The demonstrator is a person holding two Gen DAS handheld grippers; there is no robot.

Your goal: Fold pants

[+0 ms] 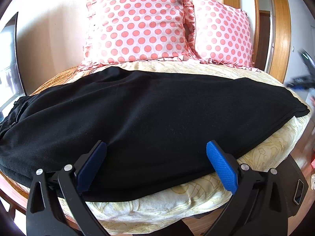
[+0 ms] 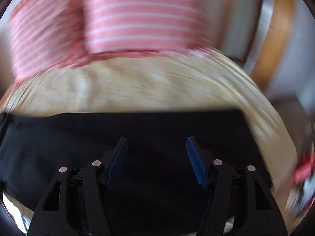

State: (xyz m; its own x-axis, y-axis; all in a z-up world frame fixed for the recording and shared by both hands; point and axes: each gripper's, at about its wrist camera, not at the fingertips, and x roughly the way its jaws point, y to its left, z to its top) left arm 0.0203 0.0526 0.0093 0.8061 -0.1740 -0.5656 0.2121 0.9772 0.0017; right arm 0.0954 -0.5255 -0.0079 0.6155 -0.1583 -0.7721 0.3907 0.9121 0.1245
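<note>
While the black pants (image 1: 149, 122) lie folded lengthwise across the frame's middle on the cream bedspread (image 1: 261, 153), both the left gripper (image 1: 156, 163) and right gripper (image 2: 156, 161) hover spread, pinching nothing; next, grip the leg end squarely before folding across.

The left gripper (image 1: 156, 160) is built from matte black plastic arms with triangular cut-outs near the base. Each of its fingers (image 1: 221, 166) is faced with a bright blue pad, textured in a fine raised grid. Round silver pivot pins are set at the linkage joints, two on each side. The right gripper (image 2: 156, 161) is made the same way: black arms, triangular openings, blue ribbed pads and four pale silver pins.
</note>
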